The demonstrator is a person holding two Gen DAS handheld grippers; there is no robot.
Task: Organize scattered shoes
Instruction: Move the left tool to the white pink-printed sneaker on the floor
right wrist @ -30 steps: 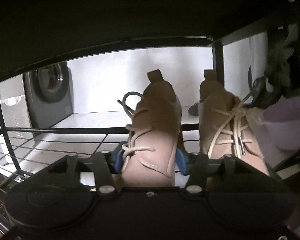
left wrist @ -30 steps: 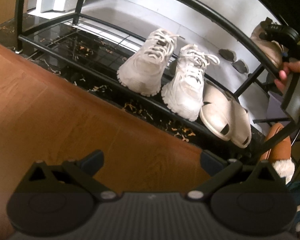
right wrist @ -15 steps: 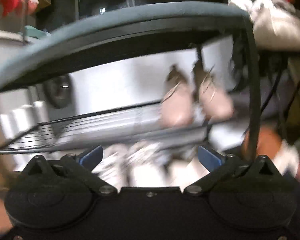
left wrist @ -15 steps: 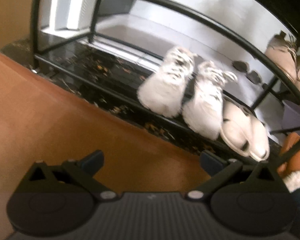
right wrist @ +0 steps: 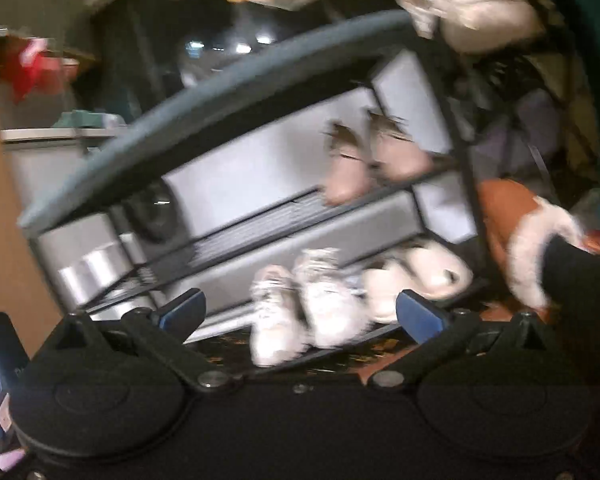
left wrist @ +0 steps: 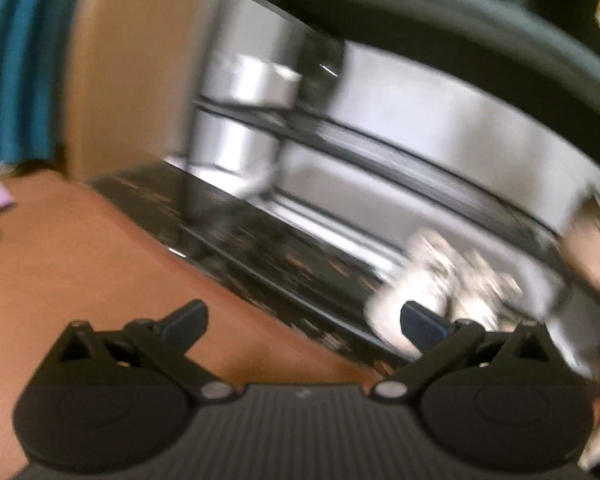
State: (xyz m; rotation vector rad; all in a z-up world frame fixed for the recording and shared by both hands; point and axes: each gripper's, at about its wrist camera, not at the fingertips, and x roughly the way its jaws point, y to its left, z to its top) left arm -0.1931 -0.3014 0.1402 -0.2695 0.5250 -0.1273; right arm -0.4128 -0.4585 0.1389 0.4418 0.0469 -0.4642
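Both of my claws are empty. Left claw [left wrist: 304, 320] stands spread wide over the reddish-brown wooden floor [left wrist: 80, 272], nothing between its blue-padded fingers [left wrist: 184, 318], pointing toward the near-left end of the black metal shoe rack [right wrist: 466, 184]. That view is smeared, so I read little from it beyond a pale blur of sneakers low on the right.

My right claw [right wrist: 300, 312] is likewise spread to its fullest, holding nothing, and faces the rack from a little way off. From this view, going left to right: the left half of both wire shelves looks bare. On the upper shelf, toward the right, a pair of tan lace-up suede shoes [right wrist: 370, 160] stands side by side, toes toward me. On the lower level, the chunky white lace-up sneakers [right wrist: 300, 300] sit as a pair, and just right of them a pair of cream closed-toe sandals [right wrist: 416, 276]. Beyond the rack's right post there is an orange slipper boot with white fleece trim [right wrist: 516, 224] outside the rack, against a dark leg or sleeve; whether it is worn or loose I cannot tell.

I judge the job well along: three pairs are shelved neatly. What remains depends on that slipper and on any shoes lying outside these views.
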